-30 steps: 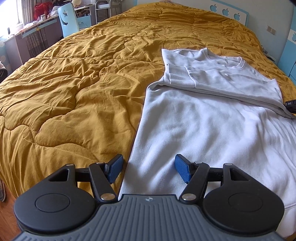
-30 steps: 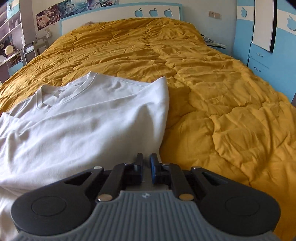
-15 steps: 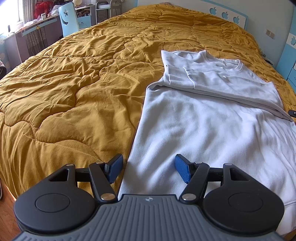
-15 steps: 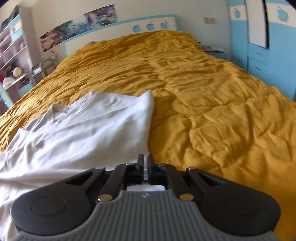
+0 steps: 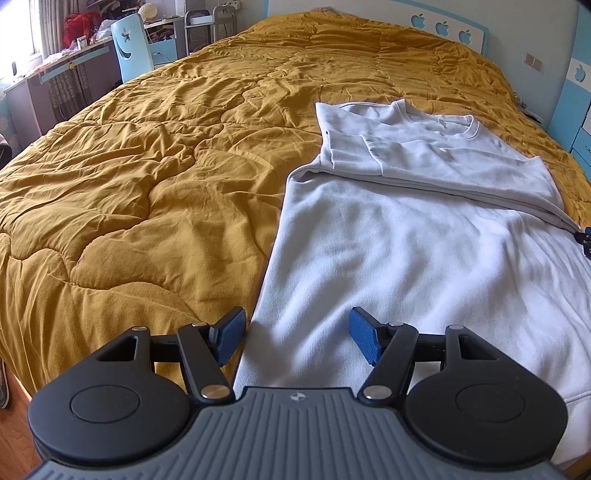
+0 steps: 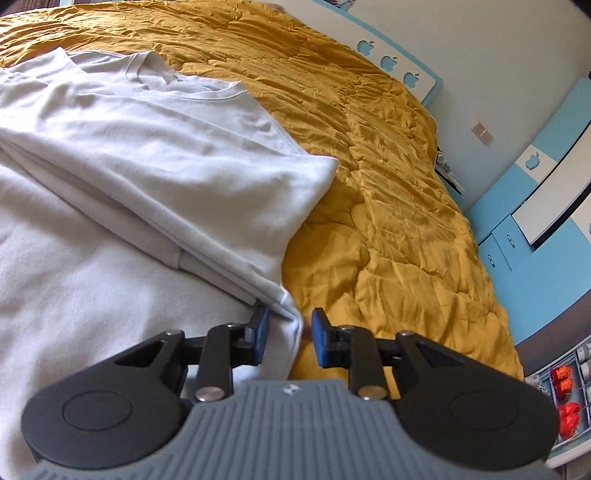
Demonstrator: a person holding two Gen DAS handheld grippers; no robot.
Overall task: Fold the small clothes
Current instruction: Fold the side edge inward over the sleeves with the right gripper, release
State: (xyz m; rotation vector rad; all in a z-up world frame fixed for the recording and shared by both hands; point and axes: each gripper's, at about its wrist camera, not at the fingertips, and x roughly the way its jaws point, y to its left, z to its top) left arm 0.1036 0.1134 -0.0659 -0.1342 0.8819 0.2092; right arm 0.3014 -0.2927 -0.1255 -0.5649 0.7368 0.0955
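Note:
A white sweatshirt (image 5: 424, 251) lies flat on the mustard quilt (image 5: 147, 155), with its sleeves folded across the chest. My left gripper (image 5: 295, 338) is open just above the shirt's lower left edge and holds nothing. In the right wrist view the same sweatshirt (image 6: 129, 177) fills the left half. My right gripper (image 6: 288, 338) is open, and the shirt's right edge with the folded sleeve end lies between its blue pads (image 6: 319, 341). The right gripper's tip also shows at the left wrist view's right edge (image 5: 586, 240).
The quilt (image 6: 388, 229) covers a wide bed with a white headboard (image 5: 443, 27). A desk and a blue chair (image 5: 131, 50) stand far left. Blue cabinets (image 6: 535, 206) stand to the right, with a parts organizer (image 6: 565, 398) near the bed's foot.
My right gripper has opened and let go of the sleeve fabric, and its view has swung left over the shirt's right edge. The left gripper has stayed almost still.

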